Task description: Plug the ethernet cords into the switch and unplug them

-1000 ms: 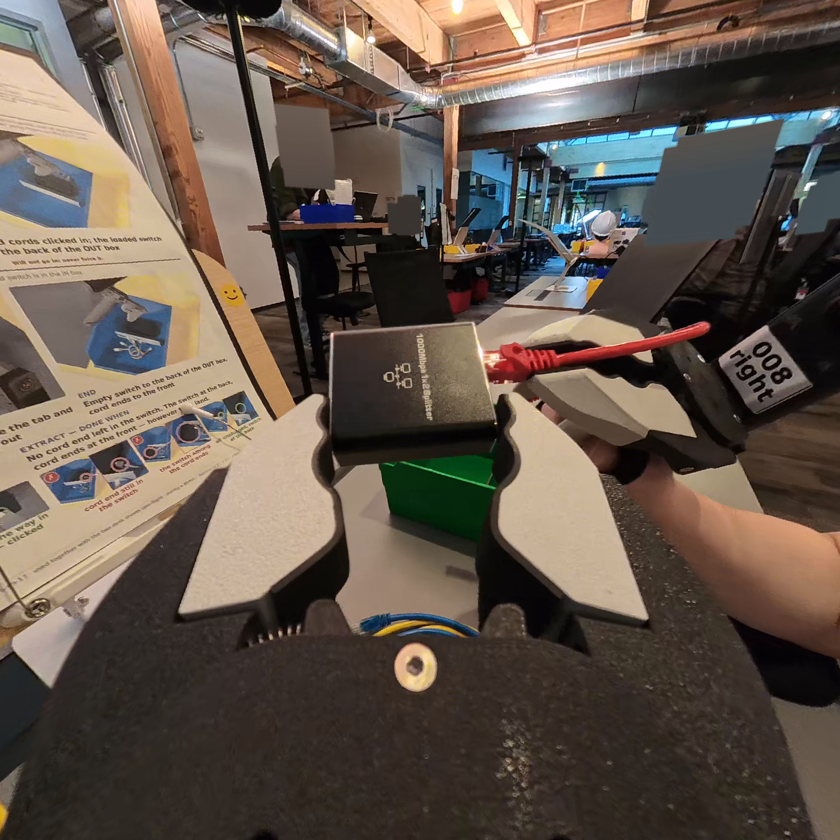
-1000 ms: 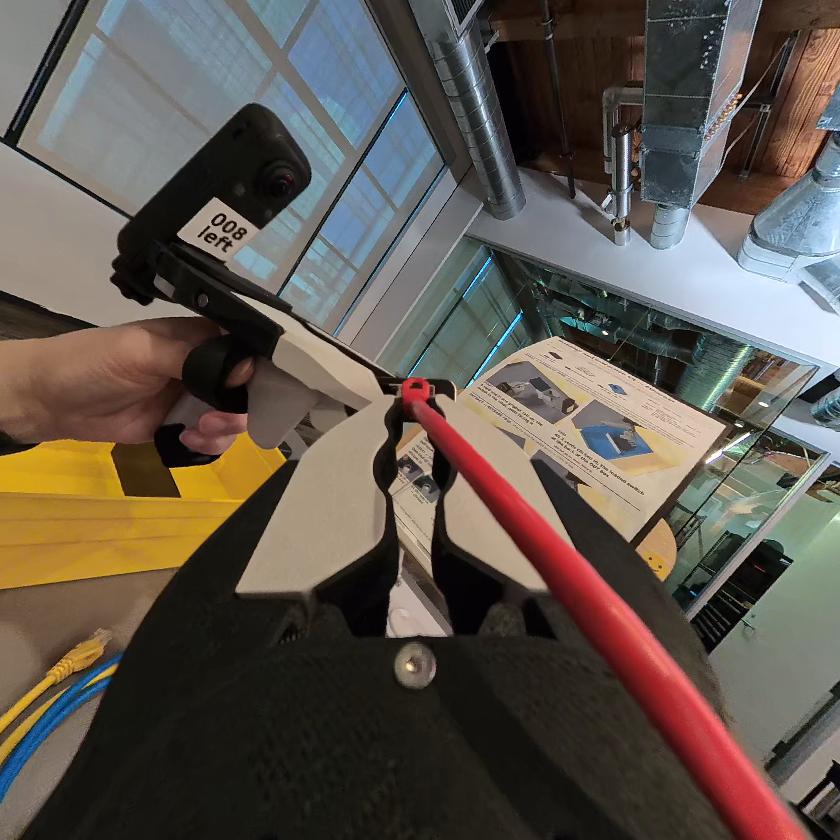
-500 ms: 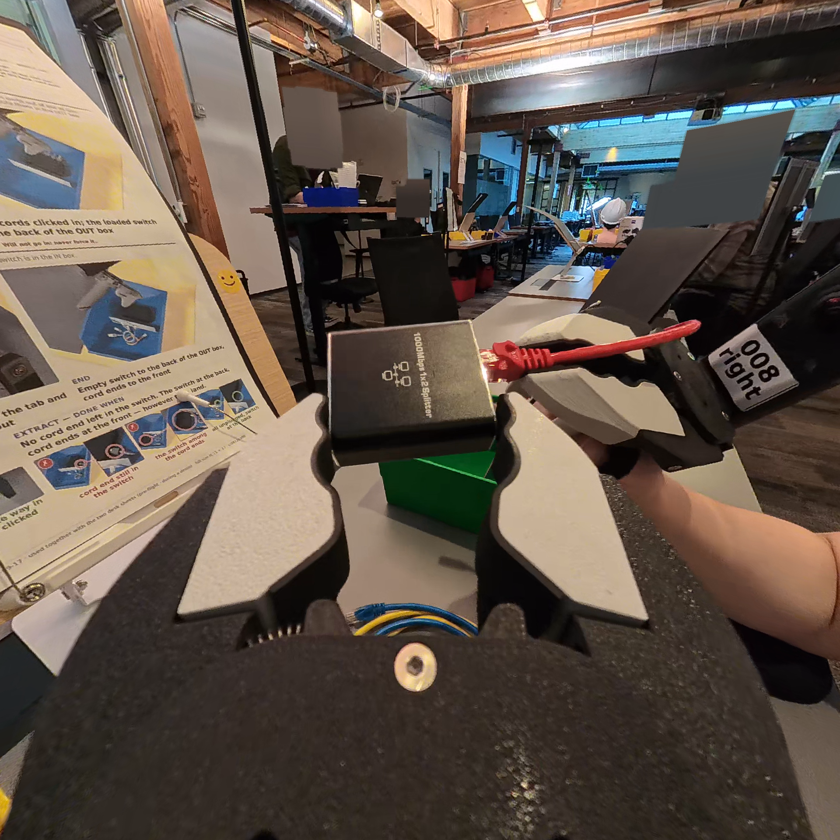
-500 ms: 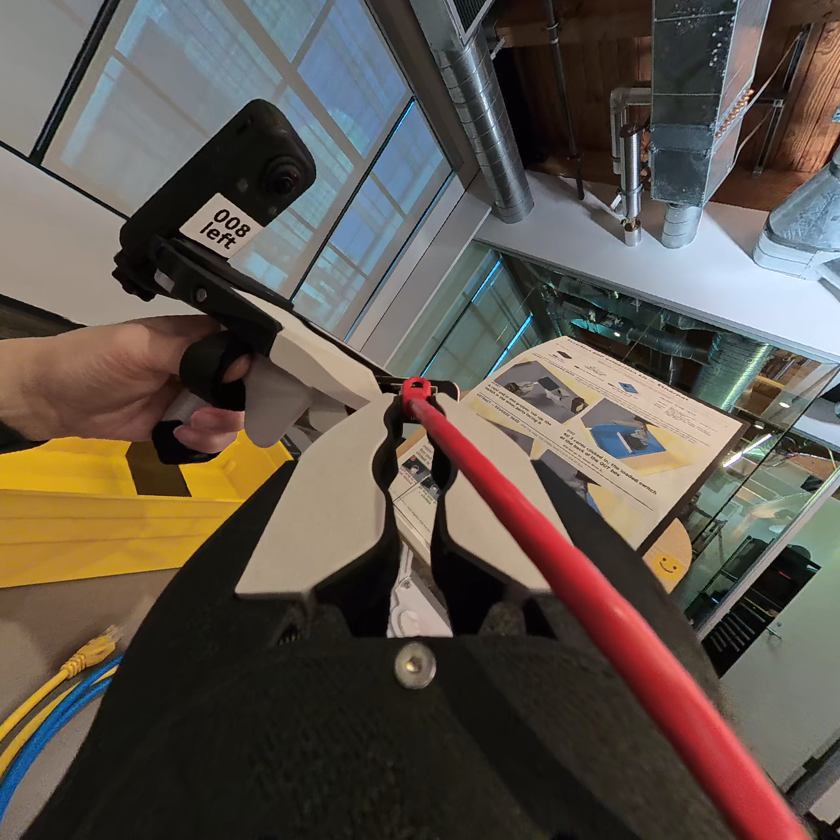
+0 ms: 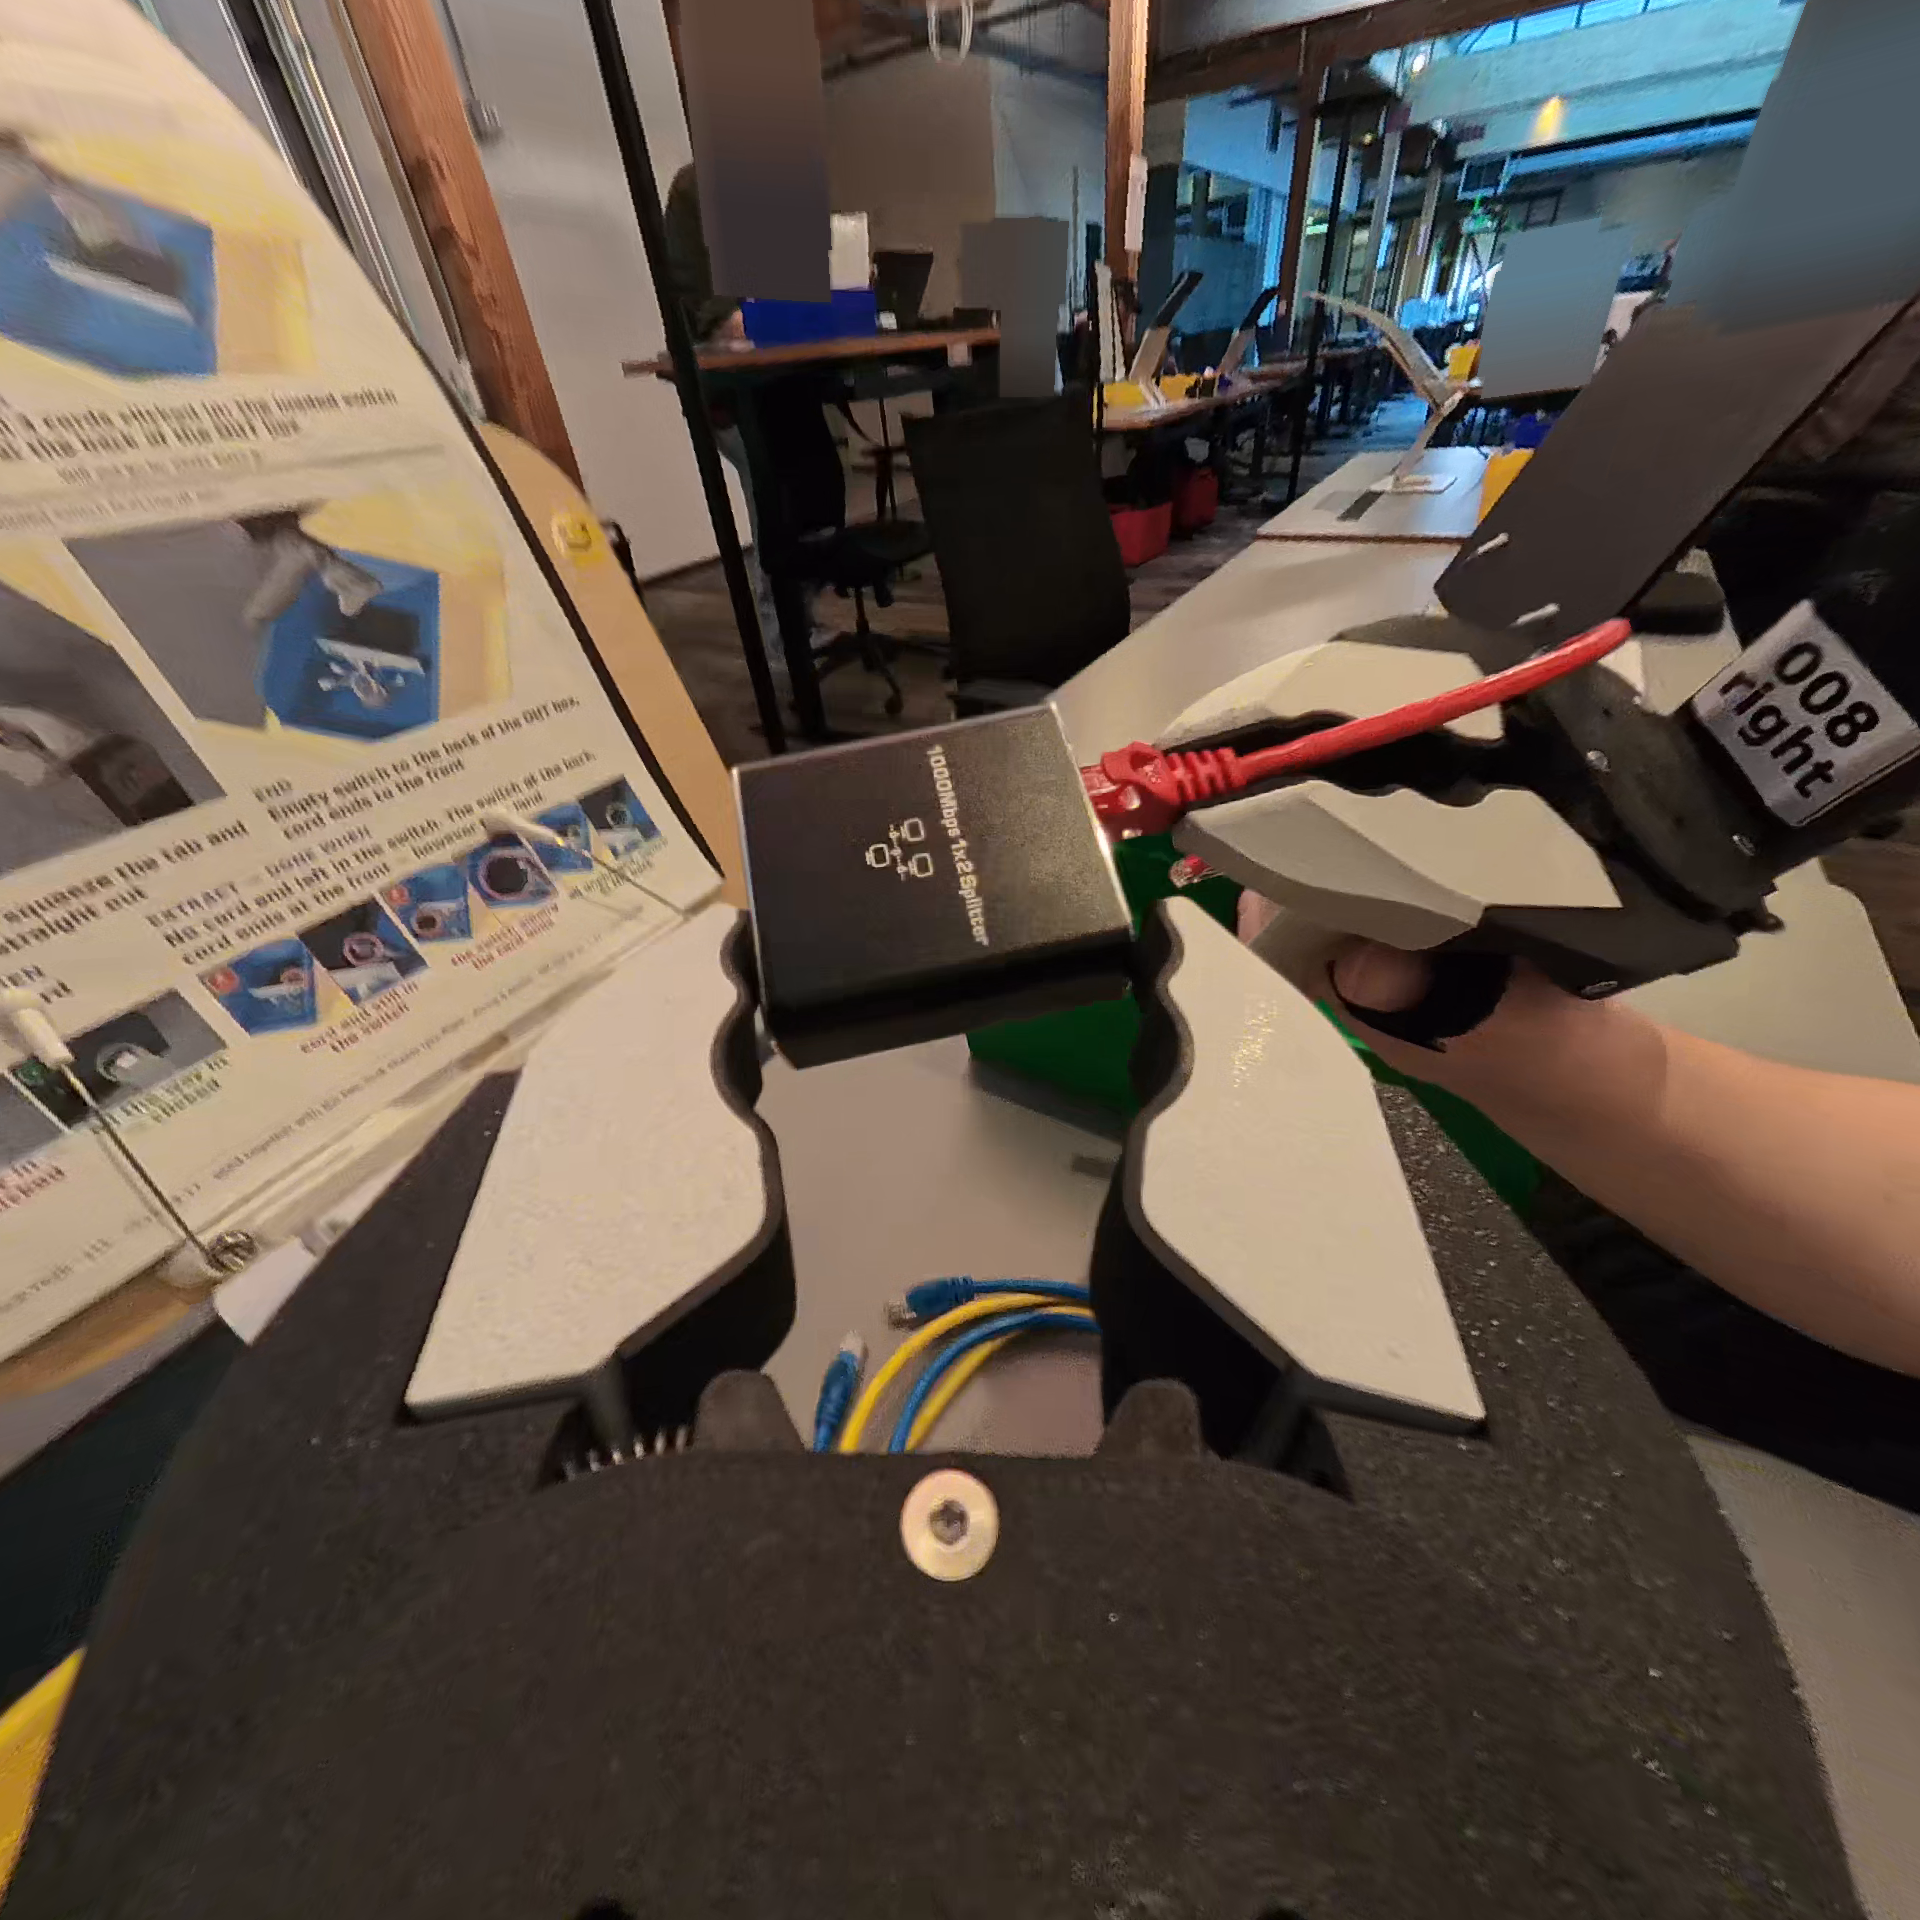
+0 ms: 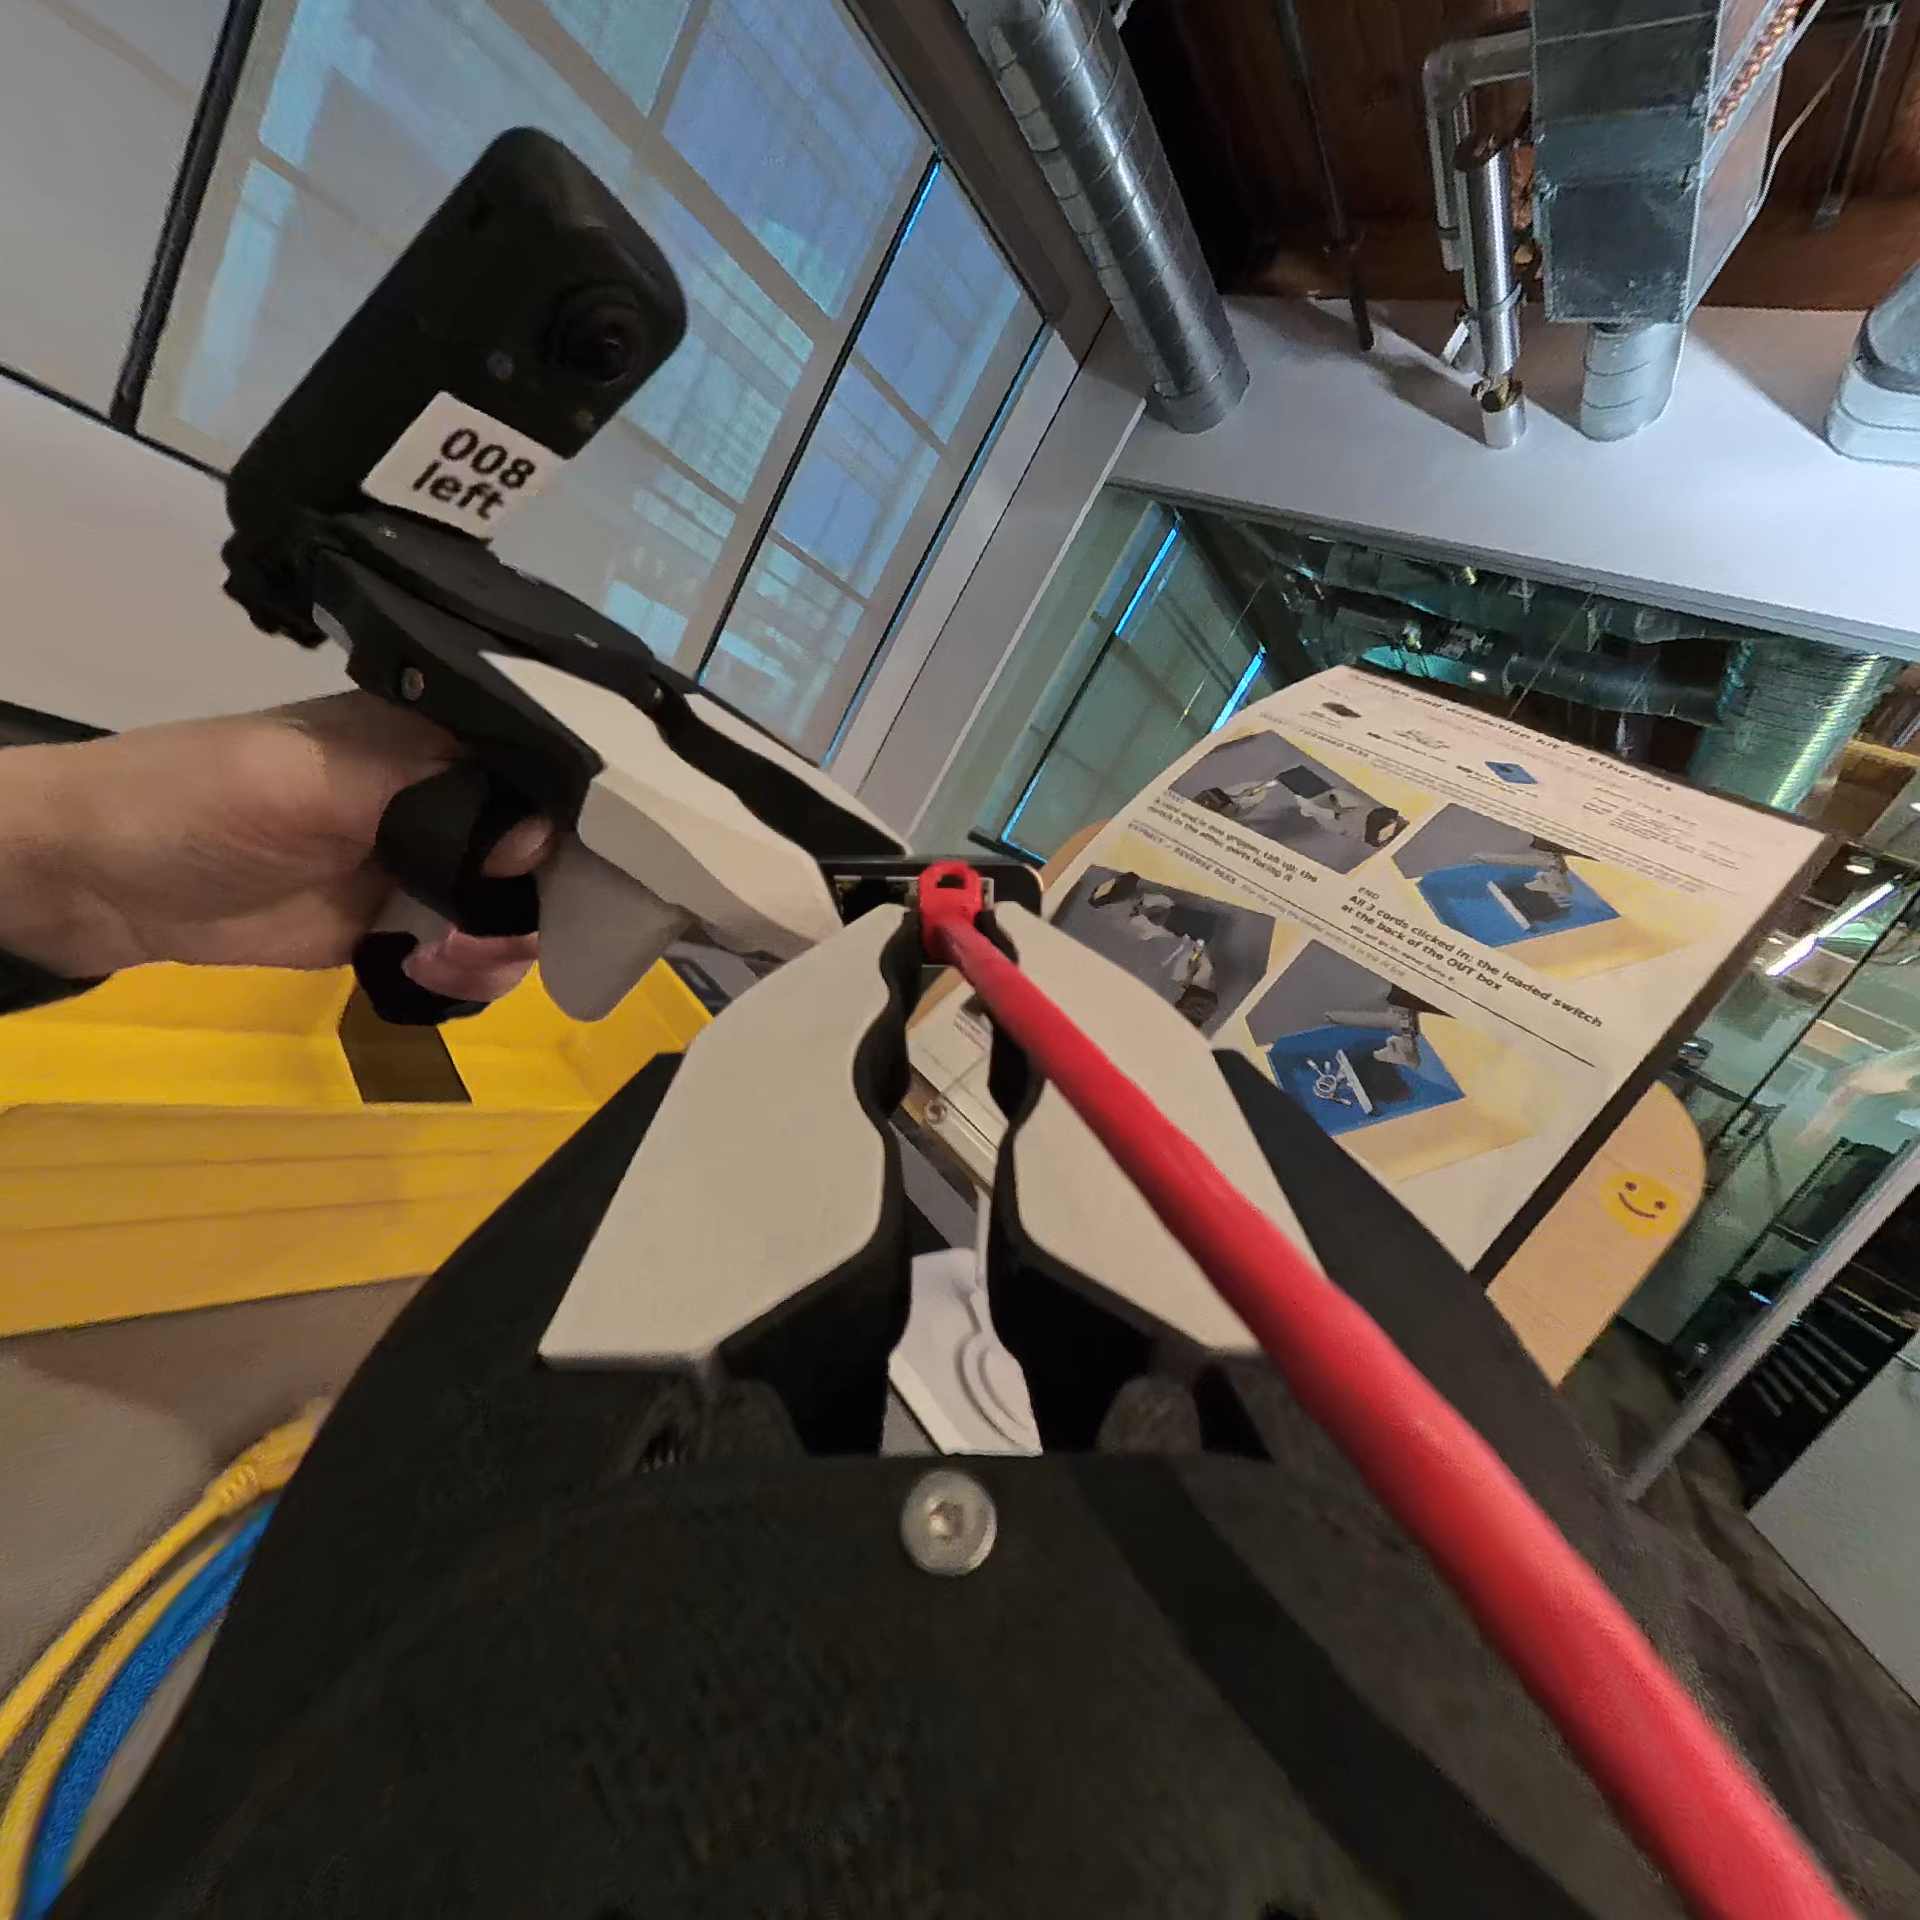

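Note:
My left gripper (image 5: 945,935) is shut on the black switch (image 5: 925,873) and holds it flat above the table. My right gripper (image 6: 951,925) is shut on the red ethernet cord (image 6: 1247,1195) just behind its plug. The red plug (image 5: 1127,784) is pressed against the switch's right side, where the ports are. In the right wrist view only a thin strip of the switch's port face (image 6: 868,885) shows past the plug. How deep the plug sits in the port is hidden. The right gripper also shows in the left wrist view (image 5: 1174,800).
Blue and yellow cords (image 5: 956,1340) lie loose on the grey table below the switch. A green bin (image 5: 1060,1049) stands behind them. An instruction board (image 5: 312,779) leans at the left. A yellow bin (image 6: 208,1143) sits beside the left hand.
The switch has tilted and both grippers have shifted slightly. The red plug stays against the switch's right side, now a bit lower on it. Both grips are unchanged.

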`<state>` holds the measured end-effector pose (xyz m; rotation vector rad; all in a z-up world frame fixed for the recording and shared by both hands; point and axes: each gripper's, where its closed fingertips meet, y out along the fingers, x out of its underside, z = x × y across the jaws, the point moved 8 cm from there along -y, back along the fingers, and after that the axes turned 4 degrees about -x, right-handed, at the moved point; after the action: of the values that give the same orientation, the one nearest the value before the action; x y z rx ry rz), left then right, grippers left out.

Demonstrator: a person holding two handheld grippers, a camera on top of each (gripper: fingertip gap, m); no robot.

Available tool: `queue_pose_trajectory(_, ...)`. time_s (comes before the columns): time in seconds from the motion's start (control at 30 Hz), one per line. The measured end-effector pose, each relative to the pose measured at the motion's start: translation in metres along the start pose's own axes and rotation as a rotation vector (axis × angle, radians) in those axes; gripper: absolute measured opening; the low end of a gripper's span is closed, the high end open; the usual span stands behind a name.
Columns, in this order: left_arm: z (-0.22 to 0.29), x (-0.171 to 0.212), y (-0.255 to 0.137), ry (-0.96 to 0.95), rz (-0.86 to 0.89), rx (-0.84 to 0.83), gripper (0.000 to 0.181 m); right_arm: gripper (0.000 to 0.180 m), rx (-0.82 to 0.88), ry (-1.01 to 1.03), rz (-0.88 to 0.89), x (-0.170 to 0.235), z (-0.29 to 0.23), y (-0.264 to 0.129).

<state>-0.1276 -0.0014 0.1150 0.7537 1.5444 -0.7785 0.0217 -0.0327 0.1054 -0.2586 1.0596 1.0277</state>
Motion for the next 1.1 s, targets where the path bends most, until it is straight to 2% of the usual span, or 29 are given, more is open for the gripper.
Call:
queue_pose_trajectory(0.13, -0.009, 0.016, 0.011, -0.109, -0.079, 0.044, 0.069, 0.011, -0.007, -0.041, -0.073, 0.010, 0.001, 0.002)
queue_pose_trajectory(0.23, -0.021, 0.028, 0.017, -0.154, -0.195, -0.009, 0.069, 0.011, -0.043, 0.063, -0.186, 0.029, 0.004, 0.011)
queue_pose_trajectory(0.33, -0.038, 0.046, 0.018, -0.186, -0.339, -0.136, 0.069, 0.014, -0.108, 0.274, -0.354, 0.063, 0.002, 0.022)
queue_pose_trajectory(0.47, -0.058, 0.068, 0.017, -0.206, -0.482, -0.294, 0.069, 0.013, -0.273, 0.678, -0.532, 0.108, -0.014, 0.032)
queue_pose_trajectory(0.57, -0.069, 0.086, 0.018, -0.189, -0.611, -0.417, 0.069, 0.009, -0.407, 0.828, -0.583, 0.118, -0.027, 0.034)
queue_pose_trajectory(0.67, -0.072, 0.104, 0.022, -0.177, -0.730, -0.485, 0.069, 0.006, -0.502, 0.820, -0.661, 0.110, -0.026, 0.029)
queue_pose_trajectory(0.83, -0.062, 0.133, 0.041, -0.105, -0.909, -0.575, 0.069, 0.005, -0.623, 0.778, -0.714, 0.074, -0.016, 0.011)
queue_pose_trajectory(0.97, -0.055, 0.158, 0.056, -0.009, -1.052, -0.629, 0.068, 0.006, -0.579, 0.639, -0.795, 0.069, -0.007, -0.001)
queue_pose_trajectory(1.1, -0.063, 0.177, 0.061, -0.121, -1.101, -0.612, 0.069, 0.005, -0.555, 0.673, -0.745, 0.063, 0.003, -0.004)
